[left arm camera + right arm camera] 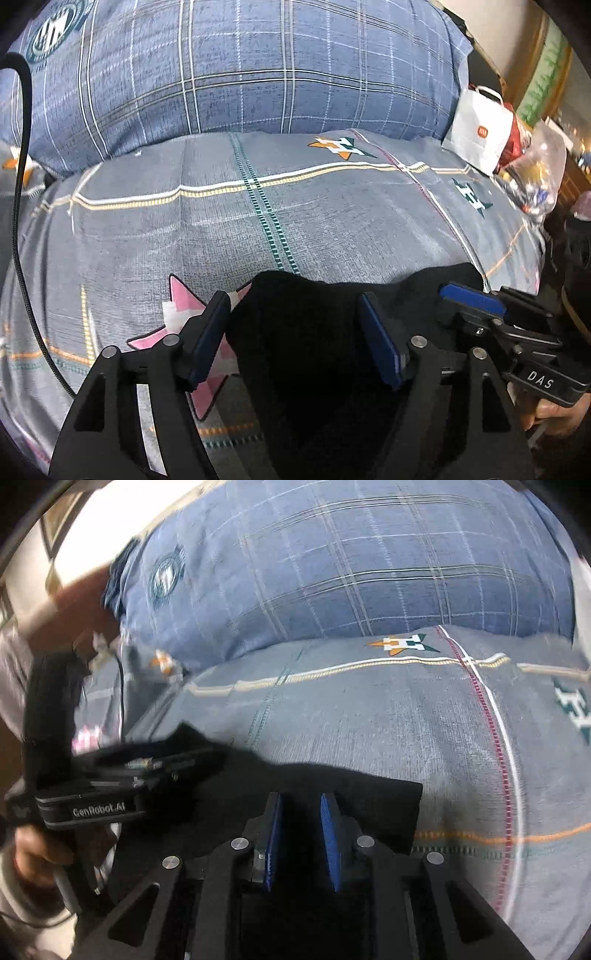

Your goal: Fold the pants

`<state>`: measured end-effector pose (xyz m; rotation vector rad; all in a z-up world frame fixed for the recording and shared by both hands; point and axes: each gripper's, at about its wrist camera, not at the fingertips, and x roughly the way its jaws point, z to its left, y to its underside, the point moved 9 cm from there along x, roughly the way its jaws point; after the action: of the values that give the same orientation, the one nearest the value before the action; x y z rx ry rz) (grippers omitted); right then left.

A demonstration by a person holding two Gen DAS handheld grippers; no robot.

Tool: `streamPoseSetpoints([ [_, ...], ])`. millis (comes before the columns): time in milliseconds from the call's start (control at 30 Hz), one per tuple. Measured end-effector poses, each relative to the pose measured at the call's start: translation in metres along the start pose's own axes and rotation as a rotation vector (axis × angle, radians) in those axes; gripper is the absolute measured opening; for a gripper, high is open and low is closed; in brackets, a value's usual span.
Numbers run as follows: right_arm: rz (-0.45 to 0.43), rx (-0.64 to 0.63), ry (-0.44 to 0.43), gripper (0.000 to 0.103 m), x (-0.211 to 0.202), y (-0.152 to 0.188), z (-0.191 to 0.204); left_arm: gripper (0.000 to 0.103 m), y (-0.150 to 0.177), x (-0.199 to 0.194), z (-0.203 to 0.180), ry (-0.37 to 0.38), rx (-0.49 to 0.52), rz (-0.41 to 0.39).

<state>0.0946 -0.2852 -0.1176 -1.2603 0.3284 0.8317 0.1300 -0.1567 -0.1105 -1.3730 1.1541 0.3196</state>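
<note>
Black pants lie folded on the grey patterned bedsheet, near its front edge. My left gripper stands wide open over the pants' left part, its blue pads clear of the cloth on both sides. My right gripper shows at the right over the same pants. In the right wrist view the right gripper hovers above the pants with its blue pads a narrow gap apart and nothing pinched between them. The left gripper, held by a hand, is blurred at the left.
A big blue plaid pillow fills the back of the bed. A white paper bag and a clear plastic bag sit at the bed's right edge. A black cable runs down the left side.
</note>
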Motion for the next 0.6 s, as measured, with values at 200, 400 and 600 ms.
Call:
streamPoseSetpoints([
  [200, 0.036, -0.01, 0.021, 0.021, -0.011, 0.001, 0.004, 0.078, 0.001, -0.014, -0.001, -0.031, -0.004, -0.007],
  [400, 0.048, -0.108, 0.019, 0.028, -0.042, 0.009, 0.029, 0.078, 0.003, -0.048, -0.01, -0.073, 0.05, -0.055],
  [600, 0.079, -0.186, 0.042, 0.03, -0.054, 0.029, 0.041, 0.078, 0.015, -0.067, -0.02, -0.094, 0.088, -0.071],
])
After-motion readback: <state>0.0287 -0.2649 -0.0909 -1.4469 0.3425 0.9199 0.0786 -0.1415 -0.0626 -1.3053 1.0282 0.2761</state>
